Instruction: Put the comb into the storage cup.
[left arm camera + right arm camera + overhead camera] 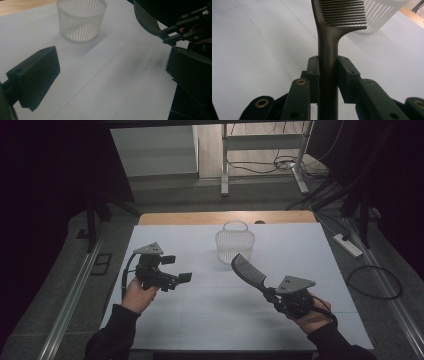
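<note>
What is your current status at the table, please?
Right gripper shut on black comb, held above the table. Left gripper open, nothing between its jaws. White basket upright beyond the comb, path to it unobstructed.

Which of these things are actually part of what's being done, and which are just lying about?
In use:
- comb, clamped by its handle in the right hand-held gripper
- white basket, just beyond the comb
- left hand-held gripper, open and holding nothing

Lying about:
- power strip on the floor
- cables on the floor

Dim, perhaps overhead-lit frames; soft shadows, blurred foregrounds.
</note>
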A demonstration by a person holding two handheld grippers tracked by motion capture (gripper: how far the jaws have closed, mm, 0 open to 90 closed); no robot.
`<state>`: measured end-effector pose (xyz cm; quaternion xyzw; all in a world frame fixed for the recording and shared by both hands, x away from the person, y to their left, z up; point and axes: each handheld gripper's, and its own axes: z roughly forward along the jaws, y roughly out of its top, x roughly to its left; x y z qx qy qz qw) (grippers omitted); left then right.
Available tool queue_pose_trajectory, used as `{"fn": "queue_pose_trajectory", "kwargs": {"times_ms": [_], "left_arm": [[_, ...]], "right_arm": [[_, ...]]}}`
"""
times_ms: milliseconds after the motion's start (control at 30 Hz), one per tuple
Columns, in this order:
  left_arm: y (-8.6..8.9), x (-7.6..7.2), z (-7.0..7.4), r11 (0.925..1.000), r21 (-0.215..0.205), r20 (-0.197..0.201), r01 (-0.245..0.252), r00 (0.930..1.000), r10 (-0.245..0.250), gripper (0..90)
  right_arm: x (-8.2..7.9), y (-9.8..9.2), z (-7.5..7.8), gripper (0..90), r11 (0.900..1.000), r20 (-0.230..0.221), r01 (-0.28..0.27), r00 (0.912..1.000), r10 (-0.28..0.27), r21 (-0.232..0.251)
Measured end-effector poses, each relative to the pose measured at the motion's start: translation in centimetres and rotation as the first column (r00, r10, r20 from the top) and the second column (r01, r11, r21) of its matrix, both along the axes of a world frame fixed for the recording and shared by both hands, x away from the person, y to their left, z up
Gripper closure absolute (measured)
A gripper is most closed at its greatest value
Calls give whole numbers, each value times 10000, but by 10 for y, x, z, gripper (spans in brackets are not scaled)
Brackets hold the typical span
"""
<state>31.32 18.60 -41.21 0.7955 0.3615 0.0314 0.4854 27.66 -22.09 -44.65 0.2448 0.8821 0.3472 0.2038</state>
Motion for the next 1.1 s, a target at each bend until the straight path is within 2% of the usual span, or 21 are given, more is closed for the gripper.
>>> {"fn": "queue_pose_trajectory", "kwargs": {"times_ms": [200,400,633,833,1100], "left_arm": [[-10,6,1,9998,-123,-114,166,9998,-168,0],[-17,12,4,9985,-471,-164,287,9994,-295,0],[-26,10,0,9962,-589,-203,637,9977,-650,0],[-31,13,-2,9898,-1091,-482,919,9941,-976,0],[-37,13,-4,9829,-1412,-715,1179,9891,-1290,0]], "right_arm": [[0,2,2,722,9999,174,-30,9998,28,123],[-1,6,3,722,9997,361,-104,9993,96,206],[-3,10,5,722,9991,535,-276,9982,258,331],[-7,15,5,722,9982,663,-450,9969,423,392],[-12,21,6,722,9967,833,-660,9946,619,482]]}}
